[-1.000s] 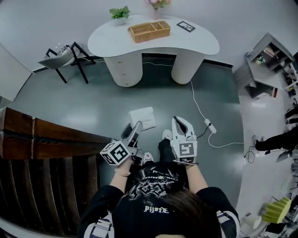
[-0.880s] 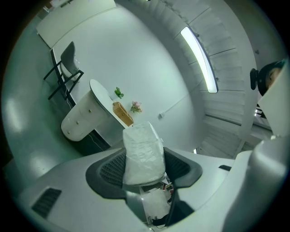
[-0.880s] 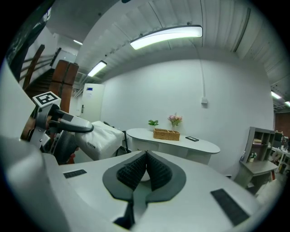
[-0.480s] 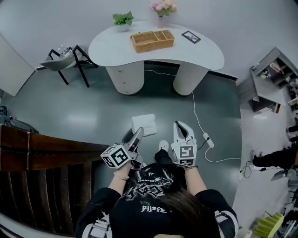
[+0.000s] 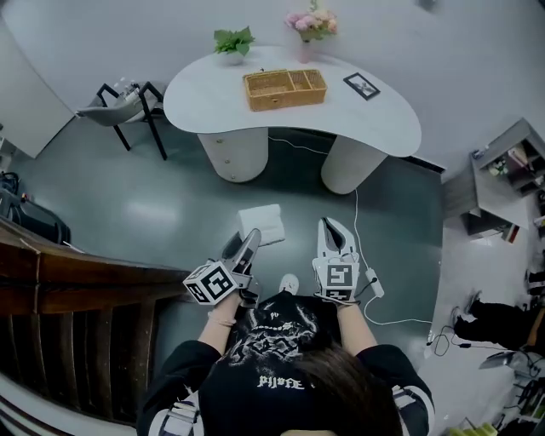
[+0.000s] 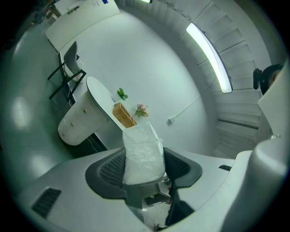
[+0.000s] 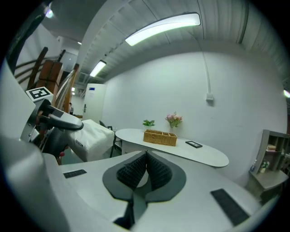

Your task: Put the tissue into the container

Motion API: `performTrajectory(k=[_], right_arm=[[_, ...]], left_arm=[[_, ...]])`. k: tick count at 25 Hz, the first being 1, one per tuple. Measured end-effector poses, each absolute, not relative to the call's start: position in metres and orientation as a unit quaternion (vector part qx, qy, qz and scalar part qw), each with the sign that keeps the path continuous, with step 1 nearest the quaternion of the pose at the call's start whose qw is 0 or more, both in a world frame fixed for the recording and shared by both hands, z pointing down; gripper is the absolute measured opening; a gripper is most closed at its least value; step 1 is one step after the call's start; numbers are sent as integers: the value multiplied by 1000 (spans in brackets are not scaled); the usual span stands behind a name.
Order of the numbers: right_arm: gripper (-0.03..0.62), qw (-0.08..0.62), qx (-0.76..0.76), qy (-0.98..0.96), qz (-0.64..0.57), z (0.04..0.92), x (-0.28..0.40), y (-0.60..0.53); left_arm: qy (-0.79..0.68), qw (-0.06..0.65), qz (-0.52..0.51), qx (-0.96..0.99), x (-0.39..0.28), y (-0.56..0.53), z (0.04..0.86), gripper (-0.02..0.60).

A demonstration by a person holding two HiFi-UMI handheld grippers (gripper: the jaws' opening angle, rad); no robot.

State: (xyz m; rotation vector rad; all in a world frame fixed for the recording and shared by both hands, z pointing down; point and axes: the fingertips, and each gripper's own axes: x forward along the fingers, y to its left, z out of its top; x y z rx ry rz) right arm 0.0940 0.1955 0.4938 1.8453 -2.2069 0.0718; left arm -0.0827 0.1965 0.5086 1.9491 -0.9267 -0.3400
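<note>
A white plastic-wrapped tissue pack (image 5: 261, 224) (image 6: 142, 153) sticks out ahead of my left gripper (image 5: 247, 242), whose jaws are shut on its near end. The same pack (image 7: 93, 139) shows at the left of the right gripper view. My right gripper (image 5: 331, 232) is held level beside it, shut, its black pads touching with nothing between them. A wicker basket (image 5: 284, 88) (image 7: 160, 137) (image 6: 123, 115) with compartments sits on the white table (image 5: 383, 106) some way ahead of both grippers.
On the table stand a green plant (image 5: 232, 40), a vase of pink flowers (image 5: 310, 24) and a small framed picture (image 5: 363, 84). A black-legged chair (image 5: 119, 109) is at the table's left. A white cable (image 5: 361, 213) runs across the floor. A wooden stair rail (image 5: 77, 264) runs on my left, grey shelves (image 5: 507, 170) on the right.
The table and basket have drawn a little nearer and lower in the head view as the person moves forward. Both grippers keep their pose, the left still shut on the tissue pack.
</note>
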Motion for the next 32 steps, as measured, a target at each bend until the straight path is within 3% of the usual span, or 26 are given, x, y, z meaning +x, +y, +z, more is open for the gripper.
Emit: performTrajectory(k=[16,32], right_arm=[[23,123,601,-790,1,490,144,132],[23,131,607,-783,25,498,144,47]], left_arm=[[-374,471,-145,786,-2,144,523,261],[-377,481,-149,777,-10,50,528,261]])
